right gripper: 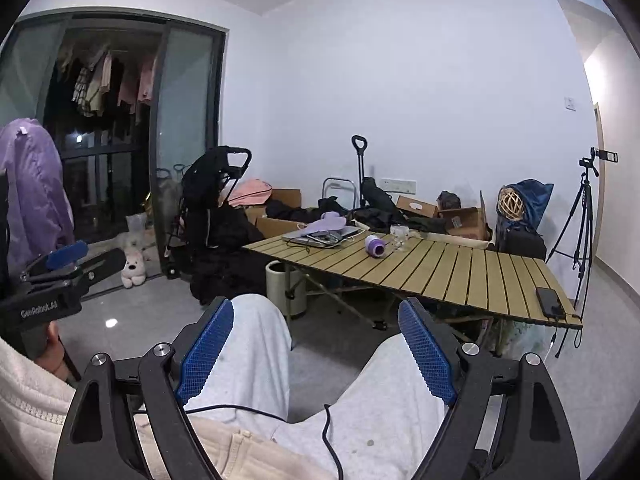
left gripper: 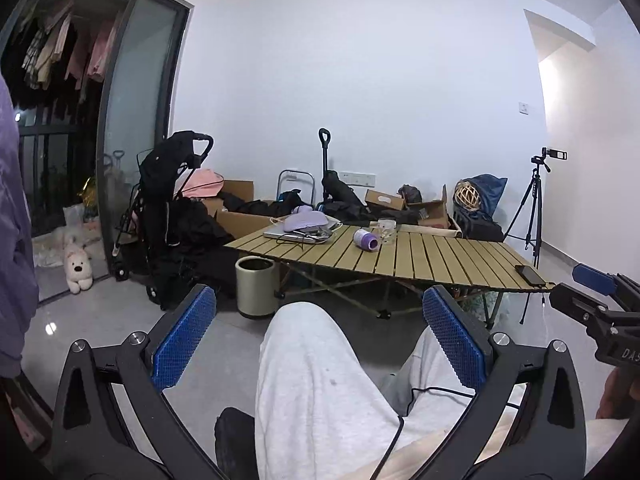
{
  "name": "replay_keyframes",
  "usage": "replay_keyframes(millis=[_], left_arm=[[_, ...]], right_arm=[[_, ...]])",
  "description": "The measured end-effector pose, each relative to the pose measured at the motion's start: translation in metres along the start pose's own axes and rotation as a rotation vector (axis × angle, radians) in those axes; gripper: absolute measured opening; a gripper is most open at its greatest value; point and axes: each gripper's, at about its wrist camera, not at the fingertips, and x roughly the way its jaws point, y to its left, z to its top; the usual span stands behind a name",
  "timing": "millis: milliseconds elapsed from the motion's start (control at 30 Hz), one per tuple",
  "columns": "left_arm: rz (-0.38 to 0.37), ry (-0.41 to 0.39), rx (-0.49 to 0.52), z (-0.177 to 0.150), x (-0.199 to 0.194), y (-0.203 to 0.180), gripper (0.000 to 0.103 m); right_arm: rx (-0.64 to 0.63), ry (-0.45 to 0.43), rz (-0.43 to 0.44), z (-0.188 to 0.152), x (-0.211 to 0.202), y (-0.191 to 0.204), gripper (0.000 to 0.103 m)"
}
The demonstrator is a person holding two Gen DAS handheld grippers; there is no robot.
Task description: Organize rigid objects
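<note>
A low slatted wooden table (left gripper: 420, 260) (right gripper: 460, 276) stands across the room. On it lie a purple and white bottle on its side (left gripper: 366, 239) (right gripper: 375, 245), a clear glass cup (left gripper: 387, 231) (right gripper: 399, 236), a laptop with a purple object on top (left gripper: 298, 230) (right gripper: 324, 232) and a black phone (left gripper: 529, 274) (right gripper: 550, 302). My left gripper (left gripper: 320, 328) is open and empty above the person's knees. My right gripper (right gripper: 316, 340) is open and empty too. Both are well short of the table.
The person's legs in light trousers (left gripper: 316, 380) fill the foreground. A cream bin (left gripper: 256, 286) stands by the table. A black stroller (left gripper: 172, 208), cardboard boxes (left gripper: 428, 210), bags and a tripod (left gripper: 534, 208) line the back wall. A plush dog (left gripper: 78, 268) sits by the glass door.
</note>
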Motion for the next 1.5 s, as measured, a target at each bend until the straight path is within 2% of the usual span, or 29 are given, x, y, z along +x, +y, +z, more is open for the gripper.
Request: replay_keyframes(millis=[1500], left_arm=[[-0.008, -0.006, 0.018, -0.0034, -0.0071, -0.0043, 0.103]], right_arm=[[0.004, 0.022, 0.022, -0.0018, 0.0025, -0.0084, 0.089]])
